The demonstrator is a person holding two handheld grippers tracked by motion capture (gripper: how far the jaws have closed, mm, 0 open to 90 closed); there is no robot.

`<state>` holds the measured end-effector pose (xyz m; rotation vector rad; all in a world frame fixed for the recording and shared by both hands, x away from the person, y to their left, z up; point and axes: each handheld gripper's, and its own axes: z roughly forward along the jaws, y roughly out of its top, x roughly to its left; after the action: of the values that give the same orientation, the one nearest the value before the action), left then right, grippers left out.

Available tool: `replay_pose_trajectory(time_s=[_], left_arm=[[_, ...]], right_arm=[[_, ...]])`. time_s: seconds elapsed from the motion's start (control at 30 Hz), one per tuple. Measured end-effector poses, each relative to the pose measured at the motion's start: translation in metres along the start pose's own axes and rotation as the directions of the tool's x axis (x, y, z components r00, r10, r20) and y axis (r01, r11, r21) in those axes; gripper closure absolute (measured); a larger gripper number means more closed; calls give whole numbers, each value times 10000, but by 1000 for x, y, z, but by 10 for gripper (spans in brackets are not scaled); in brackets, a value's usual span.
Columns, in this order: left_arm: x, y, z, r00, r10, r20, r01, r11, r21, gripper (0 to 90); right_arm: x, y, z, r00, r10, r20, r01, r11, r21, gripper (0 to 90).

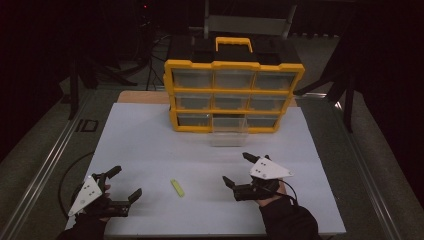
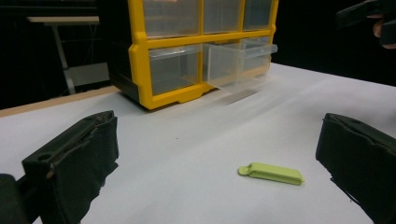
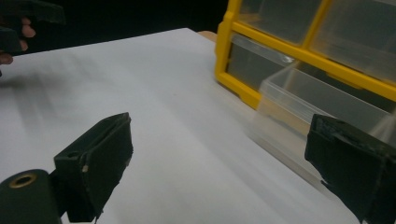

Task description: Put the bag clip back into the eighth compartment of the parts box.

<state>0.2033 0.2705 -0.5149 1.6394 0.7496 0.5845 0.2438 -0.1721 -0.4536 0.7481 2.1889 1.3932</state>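
Green clip (image 1: 177, 187) lies flat on the white table (image 1: 150, 145), well in front of the yellow organizer (image 1: 233, 95); from the high view I see my left gripper (image 1: 121, 186) and right gripper (image 1: 235, 170) flanking it, both spread wide, empty. Left gripper view: the clip (image 2: 271, 173) rests between parted jaws, untouched. Right gripper view: jaws agape, facing the pulled-out clear drawer (image 3: 322, 102).

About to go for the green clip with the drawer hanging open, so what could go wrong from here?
1. The green clip lies flat on the white table; the open left gripper may push it along rather than pinch it.
2. The pulled-out clear drawer juts from the yellow organizer; the open right gripper, nearby, could knock it.
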Motion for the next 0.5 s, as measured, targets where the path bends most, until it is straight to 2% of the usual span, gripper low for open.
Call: replay_pose_trajectory(time_s=[0.33,0.5], left_arm=[[0,0,0,10000,2,24,-2,10000,9,0],[-1,0,0,10000,5,41,-5,10000,-10,0]], right_arm=[[20,13,27,9977,-100,-667,105,9999,65,74],[32,18,42,9948,-39,-1020,68,9996,277,75]])
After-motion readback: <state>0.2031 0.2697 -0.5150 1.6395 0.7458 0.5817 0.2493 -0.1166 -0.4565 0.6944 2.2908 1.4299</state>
